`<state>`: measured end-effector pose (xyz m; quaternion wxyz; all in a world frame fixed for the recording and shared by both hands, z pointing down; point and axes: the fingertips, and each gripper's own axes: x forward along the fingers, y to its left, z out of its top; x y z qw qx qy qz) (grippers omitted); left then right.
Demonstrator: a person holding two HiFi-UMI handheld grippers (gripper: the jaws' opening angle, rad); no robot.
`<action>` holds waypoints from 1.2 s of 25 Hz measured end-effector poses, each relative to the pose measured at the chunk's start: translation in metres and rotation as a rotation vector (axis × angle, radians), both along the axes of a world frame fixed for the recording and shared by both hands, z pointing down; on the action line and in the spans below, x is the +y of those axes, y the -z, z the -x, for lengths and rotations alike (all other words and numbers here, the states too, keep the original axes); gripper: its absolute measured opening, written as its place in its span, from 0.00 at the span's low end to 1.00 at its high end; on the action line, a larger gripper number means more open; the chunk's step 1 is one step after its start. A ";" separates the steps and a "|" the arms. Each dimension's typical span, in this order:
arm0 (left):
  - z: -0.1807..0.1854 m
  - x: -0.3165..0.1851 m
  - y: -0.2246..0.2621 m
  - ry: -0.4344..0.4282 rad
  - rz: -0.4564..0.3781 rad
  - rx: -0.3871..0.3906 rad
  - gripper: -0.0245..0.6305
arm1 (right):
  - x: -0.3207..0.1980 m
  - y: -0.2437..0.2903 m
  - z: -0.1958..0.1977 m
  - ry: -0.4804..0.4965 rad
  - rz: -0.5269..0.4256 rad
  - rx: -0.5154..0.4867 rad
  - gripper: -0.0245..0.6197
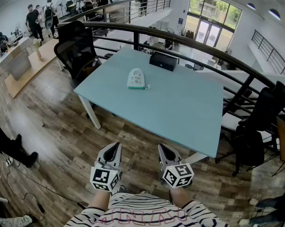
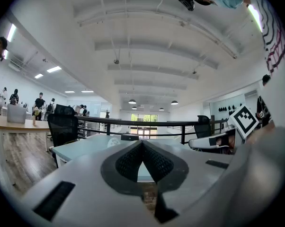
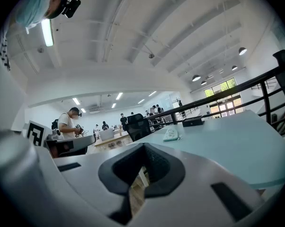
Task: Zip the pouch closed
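Mint-white pouch (image 1: 137, 78) lies well beyond left claw (image 1: 113, 149) and right claw (image 1: 164, 150).

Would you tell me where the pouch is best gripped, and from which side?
Probably the near end of the pouch, coming from the front edge of the table: it lies flat, lengthwise away from the person, a small tab poking out near-right.

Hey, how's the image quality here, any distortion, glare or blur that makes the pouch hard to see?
Head view: fisheye bows the railing and table edges, but even light leaves the pouch clear. Left gripper view: dark round vignette, pouch tiny. Right gripper view: a ceiling light glares upper left; pouch small yet distinct.
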<state>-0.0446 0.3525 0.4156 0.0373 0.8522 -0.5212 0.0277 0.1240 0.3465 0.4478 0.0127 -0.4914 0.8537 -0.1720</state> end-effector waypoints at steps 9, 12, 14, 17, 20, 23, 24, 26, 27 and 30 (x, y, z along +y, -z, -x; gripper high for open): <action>-0.019 0.001 -0.015 0.028 0.027 -0.058 0.07 | -0.007 0.001 -0.018 0.016 -0.036 -0.046 0.08; -0.025 -0.006 -0.016 0.023 0.028 -0.077 0.08 | -0.015 0.000 -0.021 0.016 -0.050 0.009 0.09; -0.027 -0.014 -0.018 0.011 0.033 -0.079 0.13 | -0.024 -0.001 -0.020 0.021 -0.053 0.018 0.11; -0.030 -0.030 -0.025 -0.021 0.044 -0.081 0.24 | -0.039 -0.005 -0.018 0.024 -0.046 0.017 0.27; -0.025 -0.052 -0.030 -0.044 0.047 -0.078 0.24 | -0.059 -0.011 -0.014 0.011 -0.028 0.021 0.27; -0.016 -0.081 -0.029 -0.068 0.048 -0.074 0.24 | -0.082 -0.013 -0.005 -0.009 -0.009 0.018 0.27; -0.013 -0.091 -0.028 -0.079 0.049 -0.073 0.24 | -0.091 -0.013 -0.003 -0.019 -0.004 0.019 0.27; -0.008 -0.110 -0.027 -0.105 0.050 -0.072 0.24 | -0.109 -0.013 0.002 -0.042 0.006 0.020 0.27; -0.005 -0.119 -0.026 -0.119 0.050 -0.074 0.24 | -0.116 -0.014 0.005 -0.054 0.011 0.023 0.27; 0.011 -0.146 -0.027 -0.154 0.058 -0.079 0.24 | -0.140 -0.019 0.017 -0.089 0.032 0.037 0.27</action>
